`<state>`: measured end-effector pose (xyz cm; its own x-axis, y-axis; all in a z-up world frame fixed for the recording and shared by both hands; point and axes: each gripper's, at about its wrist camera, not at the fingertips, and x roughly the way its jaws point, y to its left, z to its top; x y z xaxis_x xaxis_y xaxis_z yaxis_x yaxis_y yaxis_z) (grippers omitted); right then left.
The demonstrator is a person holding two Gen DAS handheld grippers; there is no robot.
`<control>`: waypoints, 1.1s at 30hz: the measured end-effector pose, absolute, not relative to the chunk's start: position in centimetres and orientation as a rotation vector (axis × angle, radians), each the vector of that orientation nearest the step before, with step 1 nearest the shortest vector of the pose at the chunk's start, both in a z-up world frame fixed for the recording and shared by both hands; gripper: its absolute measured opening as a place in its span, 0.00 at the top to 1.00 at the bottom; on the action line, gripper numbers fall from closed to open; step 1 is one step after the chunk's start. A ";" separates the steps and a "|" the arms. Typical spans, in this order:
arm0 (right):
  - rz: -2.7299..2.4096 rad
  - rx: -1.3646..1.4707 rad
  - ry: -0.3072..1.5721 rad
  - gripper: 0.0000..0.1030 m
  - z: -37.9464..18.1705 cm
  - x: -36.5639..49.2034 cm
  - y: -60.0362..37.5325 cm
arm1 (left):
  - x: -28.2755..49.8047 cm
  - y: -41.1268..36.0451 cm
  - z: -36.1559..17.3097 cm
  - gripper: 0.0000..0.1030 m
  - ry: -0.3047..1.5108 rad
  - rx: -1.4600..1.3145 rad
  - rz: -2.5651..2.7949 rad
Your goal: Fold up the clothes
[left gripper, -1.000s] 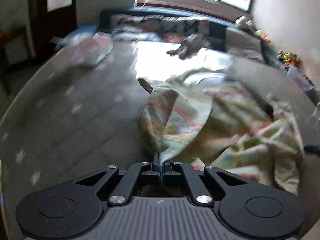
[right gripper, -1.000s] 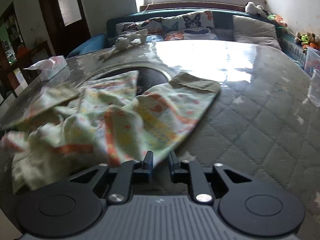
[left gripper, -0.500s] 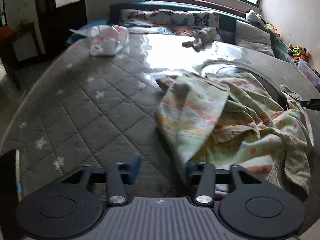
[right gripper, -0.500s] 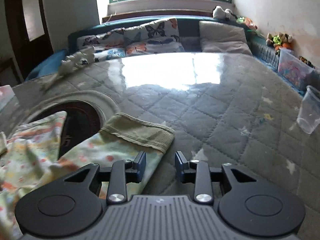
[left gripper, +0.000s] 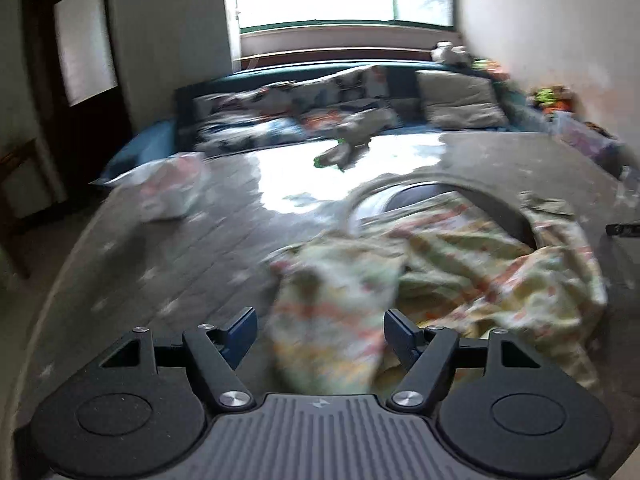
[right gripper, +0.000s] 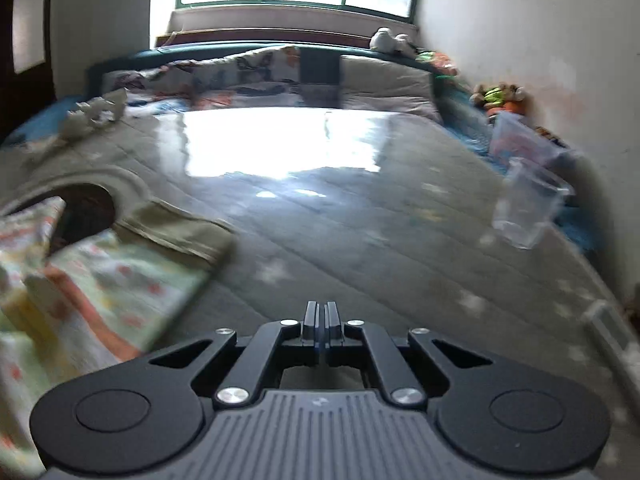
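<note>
A crumpled pale garment [left gripper: 440,264] printed in orange, green and yellow lies on the grey quilted mattress [right gripper: 360,240]. My left gripper [left gripper: 320,320] hovers over its near end. The jaws are opening, and a fold of the cloth lies between them without either pad pressing on it. In the right wrist view the same garment [right gripper: 100,280] fills the lower left, its olive ribbed cuff pointing toward the centre. My right gripper [right gripper: 321,312] is shut on nothing, over bare mattress to the right of that cuff.
A tissue pack [left gripper: 172,192] lies at the far left of the bed and a soft toy [left gripper: 352,140] near the pillows [left gripper: 456,100]. A clear plastic cup [right gripper: 524,208] and a plastic box [right gripper: 520,140] stand along the right edge.
My left jaws went from shut on the garment's edge to wide apart, and the gripper rose. My right gripper slid right, off the cloth, and closed on nothing.
</note>
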<state>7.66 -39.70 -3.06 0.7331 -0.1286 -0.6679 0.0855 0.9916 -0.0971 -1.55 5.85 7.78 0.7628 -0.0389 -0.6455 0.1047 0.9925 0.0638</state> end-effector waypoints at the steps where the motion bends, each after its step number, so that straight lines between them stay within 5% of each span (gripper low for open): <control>1: -0.116 -0.060 0.736 0.95 -2.9 7.3 -39.9 | -0.6 5.1 7.6 0.46 0.703 0.106 -0.102; 7: -0.080 -0.027 0.712 0.89 -2.0 6.6 -40.0 | 4.8 1.3 5.3 0.61 0.743 0.175 -0.167; 14: 0.041 -0.036 0.707 0.77 -1.9 7.8 -37.2 | 8.5 -0.9 2.4 0.61 0.789 0.288 -0.169; 19: 0.084 -0.044 0.701 0.76 -2.0 9.1 -35.6 | 8.9 0.2 2.3 0.96 0.772 0.261 -0.132; 27: 0.082 -0.011 0.718 0.63 -2.9 11.7 -34.9 | 4.3 7.1 7.9 0.99 0.593 0.023 0.023; 33: 0.054 0.012 0.712 0.63 -3.7 12.5 -34.7 | -0.5 14.6 9.0 0.99 0.555 -0.117 0.267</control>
